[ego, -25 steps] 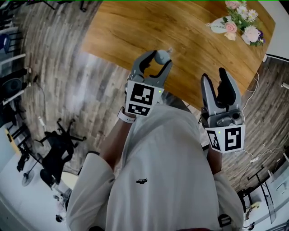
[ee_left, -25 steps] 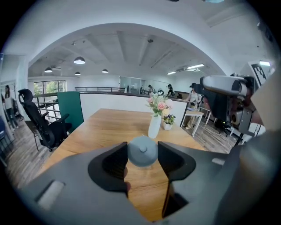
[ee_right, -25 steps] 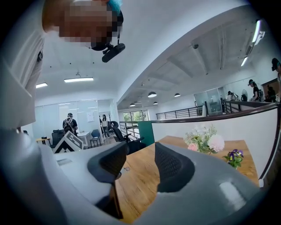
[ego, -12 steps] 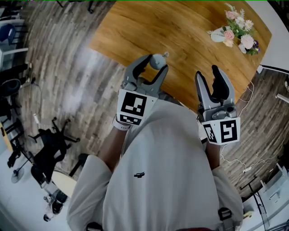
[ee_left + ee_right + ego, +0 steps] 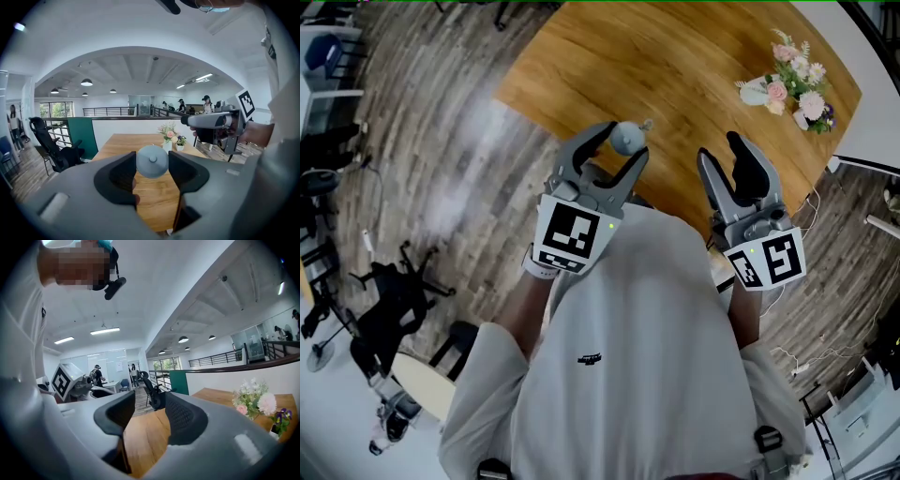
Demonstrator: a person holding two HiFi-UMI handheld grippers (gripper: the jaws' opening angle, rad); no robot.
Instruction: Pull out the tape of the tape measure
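Two tongs hover at the near edge of the desk (image 5: pixel 675 66). The left tongs (image 5: pixel 617 148) clench the round grey tape measure (image 5: pixel 152 161), its small tab seemingly poking rightward. The right tongs (image 5: pixel 722 150), released and empty, wait just beside it and must reach leftward.

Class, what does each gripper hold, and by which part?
Left gripper grips the tape measure by opposite edges of its round case; right gripper is empty.

1. One tape measure (image 5: pixel 152 161): a small, round, pale grey-blue case with a raised button at the centre of its face.
2. Pose: on edge, with a small tab (image 5: pixel 647 123) sticking out from its rim.
3. Place: held in the air, clamped between the jaws of the left gripper (image 5: pixel 623 142).
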